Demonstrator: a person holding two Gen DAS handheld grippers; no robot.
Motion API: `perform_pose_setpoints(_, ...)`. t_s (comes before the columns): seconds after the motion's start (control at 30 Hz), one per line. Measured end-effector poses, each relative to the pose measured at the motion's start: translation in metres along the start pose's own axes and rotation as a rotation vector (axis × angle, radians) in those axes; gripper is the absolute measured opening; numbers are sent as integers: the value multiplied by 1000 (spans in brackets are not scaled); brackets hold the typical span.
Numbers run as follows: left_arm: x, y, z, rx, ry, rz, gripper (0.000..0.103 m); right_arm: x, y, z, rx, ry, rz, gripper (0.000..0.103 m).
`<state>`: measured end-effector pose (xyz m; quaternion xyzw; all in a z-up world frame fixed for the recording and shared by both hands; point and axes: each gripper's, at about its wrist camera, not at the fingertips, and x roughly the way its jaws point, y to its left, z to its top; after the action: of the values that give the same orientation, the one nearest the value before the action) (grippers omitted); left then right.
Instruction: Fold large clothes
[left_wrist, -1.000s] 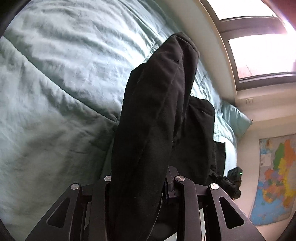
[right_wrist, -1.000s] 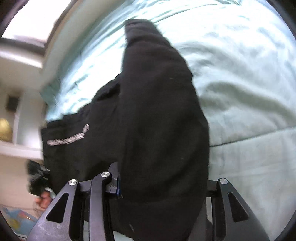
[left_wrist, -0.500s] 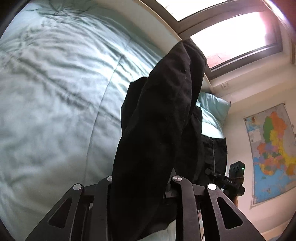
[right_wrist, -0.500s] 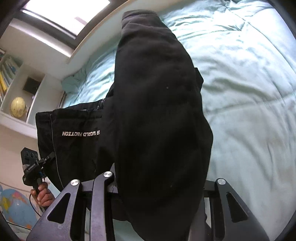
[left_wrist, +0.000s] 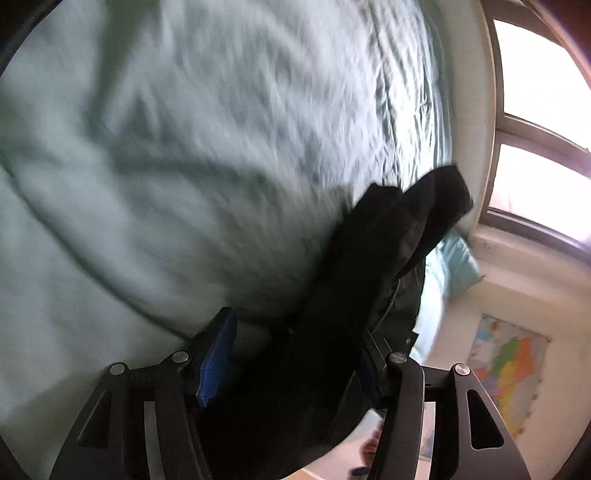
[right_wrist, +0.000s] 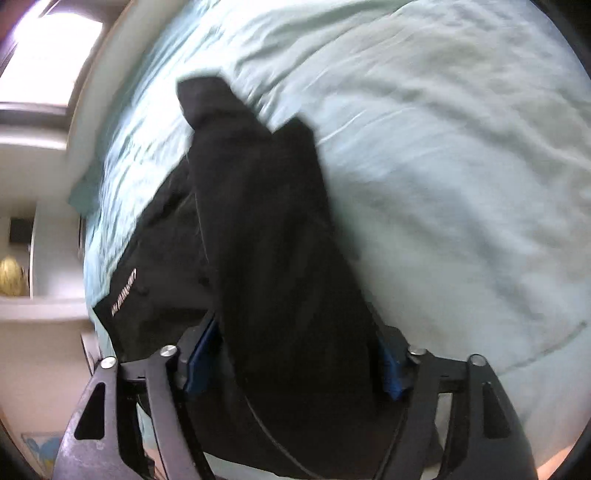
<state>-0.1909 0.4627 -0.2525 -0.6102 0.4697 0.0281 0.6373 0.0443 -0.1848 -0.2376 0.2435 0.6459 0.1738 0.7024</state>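
A black garment (left_wrist: 388, 251) with white lettering (right_wrist: 123, 291) hangs over a pale green quilt (left_wrist: 184, 147). My left gripper (left_wrist: 295, 332) is opening. The cloth runs between its jaws and leans on the right finger, while the blue left pad (left_wrist: 218, 354) stands apart from it. In the right wrist view a long fold of the garment (right_wrist: 258, 221) passes between the jaws of my right gripper (right_wrist: 295, 328). That gripper is opening too, and both of its blue pads (right_wrist: 201, 354) show beside the cloth. Both views are motion-blurred.
The quilt (right_wrist: 443, 147) covers the bed on all sides. A window (left_wrist: 535, 110) and a teal pillow (left_wrist: 458, 266) lie at the far end, with a wall map (left_wrist: 506, 373) below. A shelf with a golden globe (right_wrist: 11, 277) stands at the left.
Both grippers' jaws have spread, so their blue pads now show beside the cloth. Both views have swung across the bed. The garment now leans right in the left wrist view.
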Motion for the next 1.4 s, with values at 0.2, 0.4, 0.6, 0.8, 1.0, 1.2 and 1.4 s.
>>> perform_pose_setpoints(0.2,-50,-86,-34,329,-193,338,60,-59,6,-30,-98,-135,-181,79)
perform_pose_setpoints(0.4,-30,-159,-92,651,-197,369,61,-30,130,-81,-362,-159,-218,81)
perform_pose_setpoints(0.6,63,-105,-69,570,-52,568,62,59,153,-100,-440,-5,-367,81)
perform_pose_setpoints(0.8,38,-130,-86,693,-120,628,62,53,158,-96,-404,16,-395,83)
perform_pose_setpoints(1.0,-37,-187,-136,885,-299,621,62,-12,205,-116,-483,-131,-412,83)
perform_pose_setpoints(1.2,-93,-256,-186,1020,-475,614,63,-91,274,-135,-532,-334,-406,83)
perform_pose_setpoints(1.4,-117,-296,-225,1042,-523,552,63,-123,324,-159,-604,-460,-460,84)
